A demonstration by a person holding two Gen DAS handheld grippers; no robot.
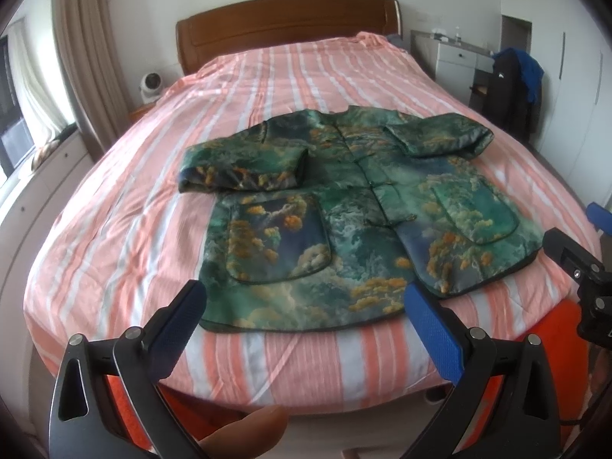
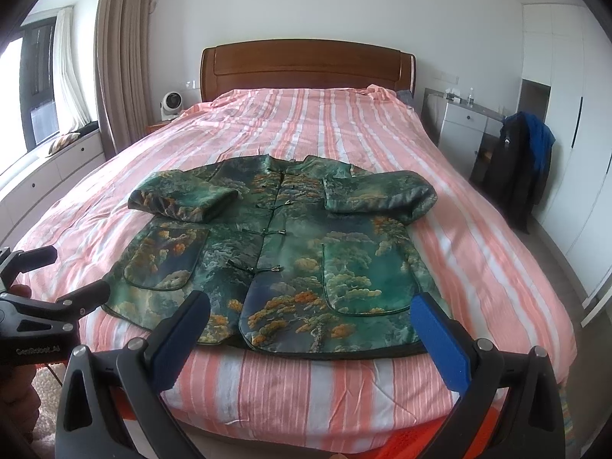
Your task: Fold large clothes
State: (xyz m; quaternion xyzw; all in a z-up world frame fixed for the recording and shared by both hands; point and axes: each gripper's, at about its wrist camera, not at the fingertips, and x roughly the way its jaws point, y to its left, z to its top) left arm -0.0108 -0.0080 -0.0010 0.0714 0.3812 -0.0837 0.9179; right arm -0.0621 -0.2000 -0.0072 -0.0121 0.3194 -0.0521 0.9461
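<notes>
We are holding the left gripper [image 1: 306, 306] and the right gripper [image 2: 311, 317] wide open above the near edge of the bed [image 2: 344, 130], and both are gripping nothing. The green jacket [image 2: 283, 252] is lying flat on the striped cover, front side up, with both sleeves folded inward across the chest.

One green jacket [image 2: 283, 252] with two front pockets, one striped bed [image 2: 344, 126], two grippers, one small fan [image 2: 171, 104]
</notes>
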